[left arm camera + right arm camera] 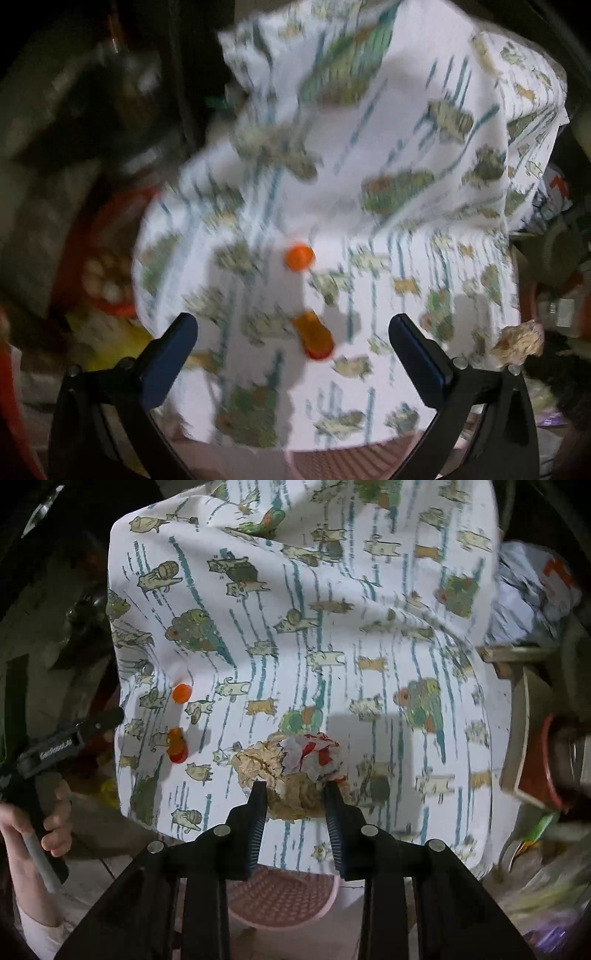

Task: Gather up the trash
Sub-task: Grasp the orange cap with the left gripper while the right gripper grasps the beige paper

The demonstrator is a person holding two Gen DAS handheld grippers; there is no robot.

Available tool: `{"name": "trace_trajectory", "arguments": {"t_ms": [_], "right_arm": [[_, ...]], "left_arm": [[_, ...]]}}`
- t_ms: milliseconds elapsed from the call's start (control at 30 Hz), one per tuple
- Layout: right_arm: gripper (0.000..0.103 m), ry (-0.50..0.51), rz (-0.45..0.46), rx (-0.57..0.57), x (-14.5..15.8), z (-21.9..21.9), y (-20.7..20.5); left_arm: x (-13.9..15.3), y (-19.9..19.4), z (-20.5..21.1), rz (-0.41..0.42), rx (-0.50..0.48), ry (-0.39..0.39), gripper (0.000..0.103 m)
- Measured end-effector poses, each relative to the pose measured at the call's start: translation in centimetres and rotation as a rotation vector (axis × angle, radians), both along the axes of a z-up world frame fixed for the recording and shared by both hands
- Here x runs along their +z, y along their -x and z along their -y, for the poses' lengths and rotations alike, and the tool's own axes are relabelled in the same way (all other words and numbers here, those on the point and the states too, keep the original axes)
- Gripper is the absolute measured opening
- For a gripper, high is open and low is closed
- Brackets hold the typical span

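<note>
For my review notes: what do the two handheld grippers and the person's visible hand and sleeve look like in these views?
Both are black frames with round silver bolts. The left gripper has smooth dark blue pads; seen from the right wrist camera, its side carries white lettering too blurred to read, above a grey handle. The right gripper has ribbed, bluish finger faces. The left hand shows a light sleeve.
</note>
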State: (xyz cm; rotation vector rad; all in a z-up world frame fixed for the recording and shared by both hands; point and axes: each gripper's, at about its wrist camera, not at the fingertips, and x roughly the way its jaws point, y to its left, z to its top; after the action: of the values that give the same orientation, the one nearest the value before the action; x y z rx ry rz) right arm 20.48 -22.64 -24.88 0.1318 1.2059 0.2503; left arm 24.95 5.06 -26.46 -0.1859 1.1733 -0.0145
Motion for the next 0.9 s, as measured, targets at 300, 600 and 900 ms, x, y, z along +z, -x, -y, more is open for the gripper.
{"name": "trace_trajectory", "arguments": {"t_ms": [300, 600, 900], "right_arm": [[0.033, 0.045, -0.013, -0.102, -3.3, 2.2, -1.4], [0.033, 0.056, -0.004, -0.085, -3.2, 2.5, -0.8], [0.034, 0.034, -0.019, -0.123, -3.2, 3.9, -0.9]], "left_arm": [[-4.4, -0.1, 2.2, -0.162, -0.041, 0.081, 0.067], [-7.3, -1.9, 3.9, -0.181, 0.024, -0.023, 0.055], [-7.9, -2.2, 7.0, -0.143, -0.049, -0.095, 0.025]]}}
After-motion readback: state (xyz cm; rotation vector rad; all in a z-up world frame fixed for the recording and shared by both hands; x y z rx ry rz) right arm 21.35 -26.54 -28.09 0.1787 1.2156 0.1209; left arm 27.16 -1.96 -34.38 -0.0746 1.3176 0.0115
